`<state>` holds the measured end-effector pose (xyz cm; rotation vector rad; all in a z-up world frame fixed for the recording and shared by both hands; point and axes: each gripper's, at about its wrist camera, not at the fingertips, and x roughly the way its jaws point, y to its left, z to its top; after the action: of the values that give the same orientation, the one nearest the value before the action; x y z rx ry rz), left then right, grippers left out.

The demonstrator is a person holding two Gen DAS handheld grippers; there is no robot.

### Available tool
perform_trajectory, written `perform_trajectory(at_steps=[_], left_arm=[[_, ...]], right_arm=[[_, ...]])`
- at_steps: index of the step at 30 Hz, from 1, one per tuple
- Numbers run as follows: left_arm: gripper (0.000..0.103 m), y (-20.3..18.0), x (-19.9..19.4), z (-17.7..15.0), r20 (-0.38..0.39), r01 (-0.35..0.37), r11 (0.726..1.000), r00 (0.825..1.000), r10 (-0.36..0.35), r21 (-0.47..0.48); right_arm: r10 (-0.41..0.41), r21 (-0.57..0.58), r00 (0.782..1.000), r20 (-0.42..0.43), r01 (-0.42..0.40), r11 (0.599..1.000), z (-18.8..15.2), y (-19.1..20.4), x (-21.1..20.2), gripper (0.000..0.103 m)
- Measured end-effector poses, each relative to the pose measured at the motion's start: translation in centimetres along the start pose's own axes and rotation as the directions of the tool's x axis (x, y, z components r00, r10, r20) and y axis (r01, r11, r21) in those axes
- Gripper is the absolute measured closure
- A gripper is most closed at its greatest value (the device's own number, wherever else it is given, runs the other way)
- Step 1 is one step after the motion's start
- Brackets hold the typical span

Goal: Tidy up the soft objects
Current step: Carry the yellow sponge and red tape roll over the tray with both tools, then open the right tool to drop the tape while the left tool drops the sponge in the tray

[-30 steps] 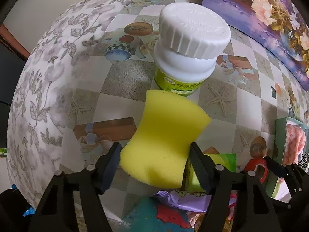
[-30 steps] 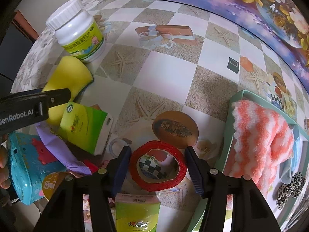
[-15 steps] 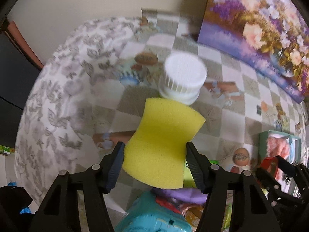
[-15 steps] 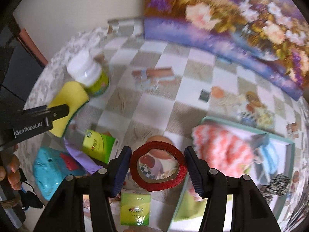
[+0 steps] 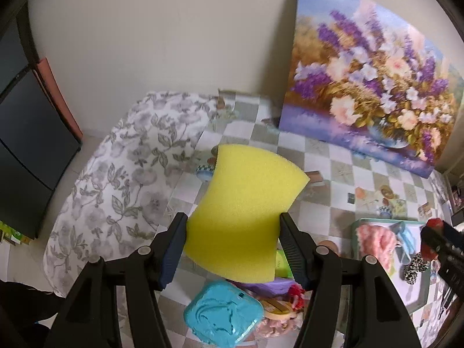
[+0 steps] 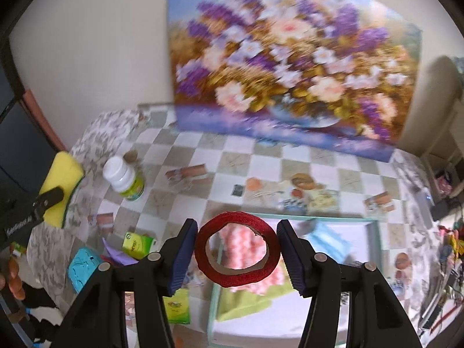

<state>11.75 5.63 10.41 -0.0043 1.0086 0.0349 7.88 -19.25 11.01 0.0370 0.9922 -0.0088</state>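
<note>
Yellow and squishy, the sponge (image 5: 243,211) sits between my left jaws, and the pads squeeze it on both sides. My left gripper (image 5: 233,249) holds it up in the air above the counter (image 5: 327,162). The sponge is so big in my left view that it hides what is right behind it. From my right view I see its side poking out past a black finger, with a thin dark layer along one edge.

My right gripper (image 6: 237,256) holds a red ring of tape (image 6: 237,250). Both pads touch its sides, so my right jaws are closed on it. Through the hole I see pink and white fuzzy cloth (image 6: 246,246).

That fuzzy cloth lies in a tray (image 6: 374,232) with a pale green rim. A light blue thing (image 6: 324,240) lies in it too, but it is too blurry to name. My fingers cover the near part of the tray.

A white bottle (image 6: 124,178) with a green label stands on the checked counter, well apart from the tray. Near the front edge lie a blue bumpy toy (image 5: 224,316), a green packet (image 6: 137,242) and something purple (image 6: 116,253), all in a little heap. I cannot read the packet.

A big flower painting (image 6: 290,66) leans against the wall at the back. It looks smeared in my right view. Some fingers of a hand (image 6: 13,272) peek in at the left edge.
</note>
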Motion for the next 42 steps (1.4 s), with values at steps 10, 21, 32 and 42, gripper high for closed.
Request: perform_trajectory(at_steps=[10, 21, 32, 42], left_arm=[[0.038, -4.7, -1.8, -3.5, -0.006, 0.072, 0.995, 0.997, -0.072, 0.063], [0.038, -13.2, -3.9, -6.8, -0.025, 0.185, 0.956, 0.983, -0.185, 0.225], [0.038, -19.9, -0.7, -10.5, -0.195, 0.274, 0.9, 0.956, -0.217, 0.339], [0.037, -22.7, 3.9, -13.9, -0.375, 0.325, 0.886, 0.907, -0.193, 0.33]], right_arm=[[-0.074, 0.084, 0.997, 0.034, 0.071, 0.994, -1.6, -5.5, -4.3, 0.043], [-0.144, 0.222, 0.99, 0.001, 0.14, 0.965, -5.1, -11.7, -5.8, 0.043], [-0.205, 0.234, 0.951, -0.233, 0.259, 0.937, -8.1, -15.2, 1.4, 0.043], [-0.185, 0.204, 0.883, -0.432, 0.296, 0.933, -11.5, -16.6, 7.9, 0.043]])
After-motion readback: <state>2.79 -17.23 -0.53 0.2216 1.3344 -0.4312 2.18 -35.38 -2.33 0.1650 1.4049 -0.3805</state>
